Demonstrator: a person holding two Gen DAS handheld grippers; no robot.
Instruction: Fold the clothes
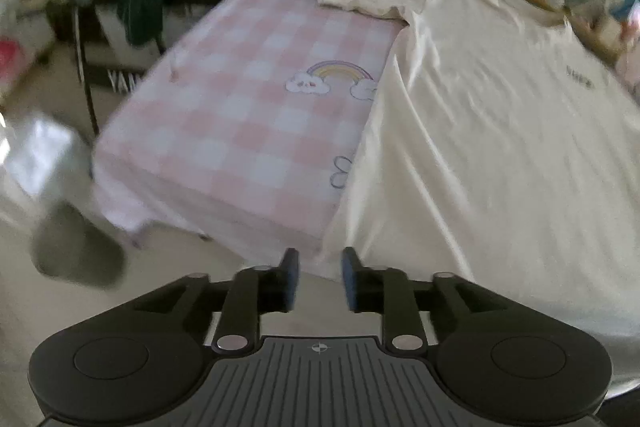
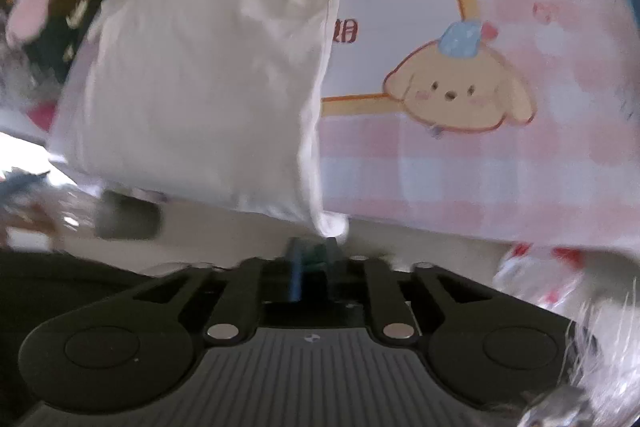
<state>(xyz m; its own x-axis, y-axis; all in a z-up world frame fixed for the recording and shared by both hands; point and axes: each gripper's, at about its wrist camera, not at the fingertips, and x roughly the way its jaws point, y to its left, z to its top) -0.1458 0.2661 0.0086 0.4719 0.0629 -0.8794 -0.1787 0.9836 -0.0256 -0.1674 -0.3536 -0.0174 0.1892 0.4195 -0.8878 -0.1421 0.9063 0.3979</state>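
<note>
Ahead of our left gripper [image 1: 320, 279], jaws parted and empty, the white T-shirt [image 1: 480, 115] lies smooth, faintly creased, on the pink checked sheet [image 1: 248, 115]. Our right gripper [image 2: 314, 259] has jaws nearly together; just beyond them hangs the shirt's hem corner, grip unclear.

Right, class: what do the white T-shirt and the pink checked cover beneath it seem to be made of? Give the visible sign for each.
White T-shirt: probably soft cotton-type knit, matt; it lies in fine wrinkles and drapes limply over the edge.
Pink checked cover: looks like thin printed woven cloth, matt; flat cartoon prints, smooth surface, hanging edge. Fibre cannot be told.
</note>
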